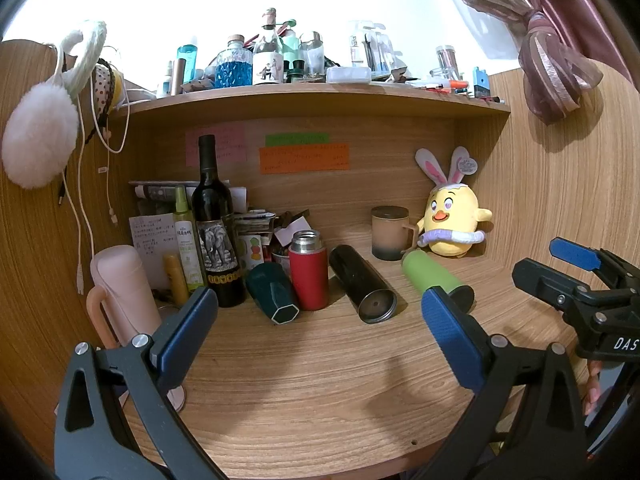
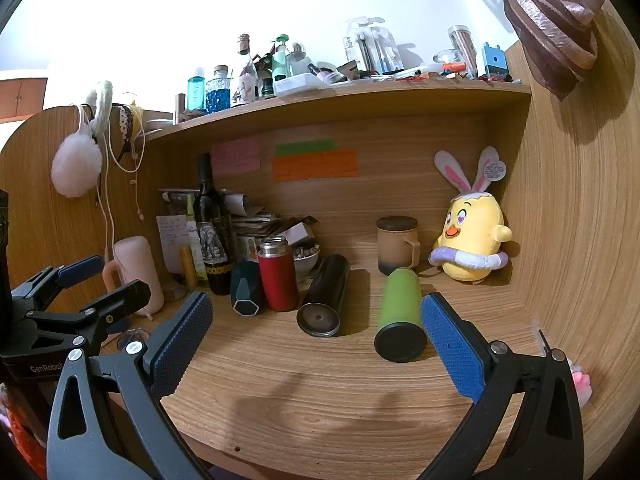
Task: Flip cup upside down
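The green cup [image 2: 400, 314] lies on its side on the desk [image 2: 320, 400], right of centre, with its black end facing near and its green end pointing far toward the lidded mug [image 2: 398, 246]. In the right wrist view it sits just beside the inner face of the right gripper's [image 2: 316, 338] right-hand fingertip [image 2: 452, 344], apart from the left-hand one; whether pad and cup touch cannot be determined. The right gripper is spread wide and grips nothing.

In the left wrist view the same green cup [image 1: 436, 278] lies just beyond the left gripper's [image 1: 320, 330] right-hand fingertip [image 1: 452, 336], which overlaps its near end. The left gripper is likewise spread wide and empty, held above the bare near part of the desk [image 1: 320, 380]. The right gripper [image 1: 576, 276] appears at the right edge of this view.

The cup body is a smooth matte green cylinder with a black cap or base at the near end.

To its left lie a black tumbler [image 2: 324, 300] on its side, an upright red flask [image 2: 278, 276], and a dark teal hexagonal cup [image 2: 246, 290] tipped over. A wine bottle [image 2: 210, 224] stands further left. A yellow plush chick [image 2: 472, 236] sits in the far right corner.
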`<state>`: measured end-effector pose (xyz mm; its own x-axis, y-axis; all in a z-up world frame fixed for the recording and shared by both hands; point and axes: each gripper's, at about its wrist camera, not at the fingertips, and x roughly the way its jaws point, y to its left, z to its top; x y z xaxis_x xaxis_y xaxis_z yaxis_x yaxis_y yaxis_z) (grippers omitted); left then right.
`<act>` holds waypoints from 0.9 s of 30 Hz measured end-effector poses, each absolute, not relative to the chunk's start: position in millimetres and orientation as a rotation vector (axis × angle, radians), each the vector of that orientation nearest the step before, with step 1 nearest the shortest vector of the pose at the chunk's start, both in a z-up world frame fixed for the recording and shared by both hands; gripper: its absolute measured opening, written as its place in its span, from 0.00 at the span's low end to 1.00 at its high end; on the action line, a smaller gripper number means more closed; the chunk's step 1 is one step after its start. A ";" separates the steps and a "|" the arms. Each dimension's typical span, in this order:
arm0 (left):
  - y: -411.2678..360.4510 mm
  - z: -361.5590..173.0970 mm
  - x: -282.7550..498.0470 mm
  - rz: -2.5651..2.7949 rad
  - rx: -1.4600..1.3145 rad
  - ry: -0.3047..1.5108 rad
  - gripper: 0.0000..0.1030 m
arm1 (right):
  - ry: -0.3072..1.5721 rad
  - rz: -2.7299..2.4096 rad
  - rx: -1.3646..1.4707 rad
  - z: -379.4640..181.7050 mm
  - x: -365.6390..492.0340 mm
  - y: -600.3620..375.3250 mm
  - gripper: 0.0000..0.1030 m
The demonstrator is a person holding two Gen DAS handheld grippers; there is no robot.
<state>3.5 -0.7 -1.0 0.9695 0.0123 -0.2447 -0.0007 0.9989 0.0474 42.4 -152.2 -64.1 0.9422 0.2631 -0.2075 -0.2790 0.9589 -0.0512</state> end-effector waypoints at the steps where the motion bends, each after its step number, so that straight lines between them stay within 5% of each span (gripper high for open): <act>1: -0.9 -1.7 3.4 0.007 0.048 0.248 1.00 | 0.201 0.277 -0.080 -64.1 42.5 -152.2 1.00; 27: -71.3 -29.7 136.3 -0.307 0.090 0.541 1.00 | 0.280 0.164 -0.008 -88.3 87.1 -203.3 1.00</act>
